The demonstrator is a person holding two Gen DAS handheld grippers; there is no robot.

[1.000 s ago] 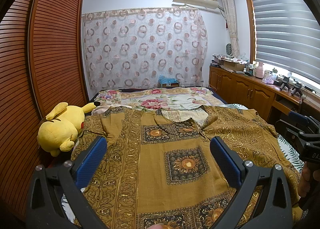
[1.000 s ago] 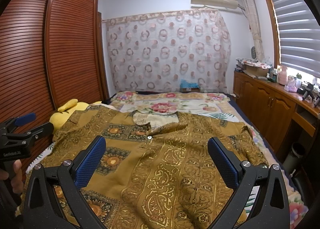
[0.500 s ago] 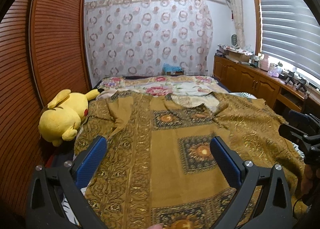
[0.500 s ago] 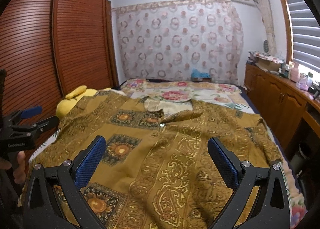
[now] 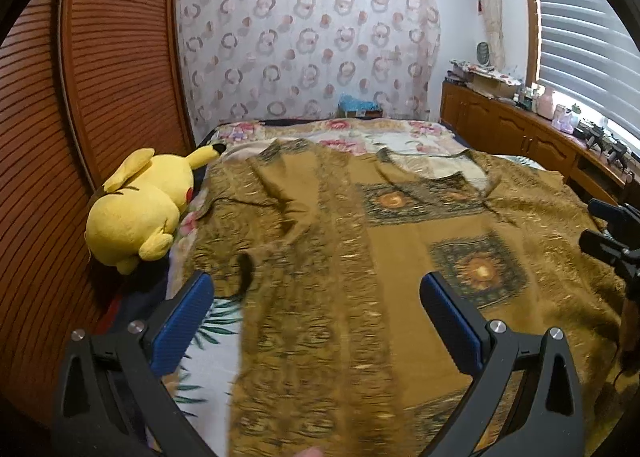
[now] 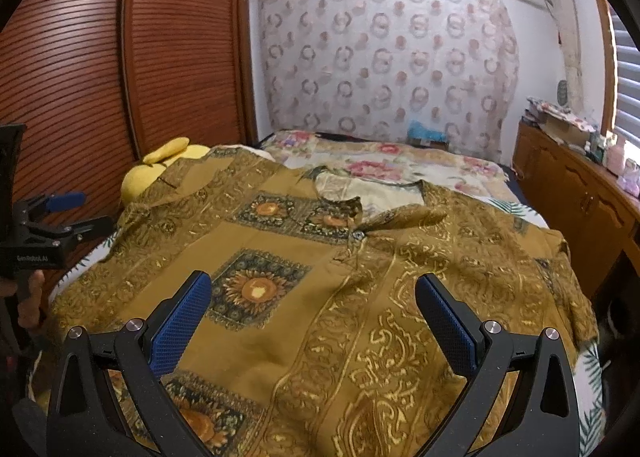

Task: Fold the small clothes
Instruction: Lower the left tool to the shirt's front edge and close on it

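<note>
Lying beneath both spread claws: shirt

The shirt lies spread flat, front up, across the bed, collar toward the far end. It's mustard-gold fabric with scrolling gold borders and dark square panels holding sunflower medallions. The collar lies open, showing a pale inner lining, and 1 dark button sits fastened just below it. In the left wrist view the shirt looks blurred; its left sleeve lies rumpled with a few creases near the bed's left edge. The right sleeve drapes over the bed's right side.
</note>
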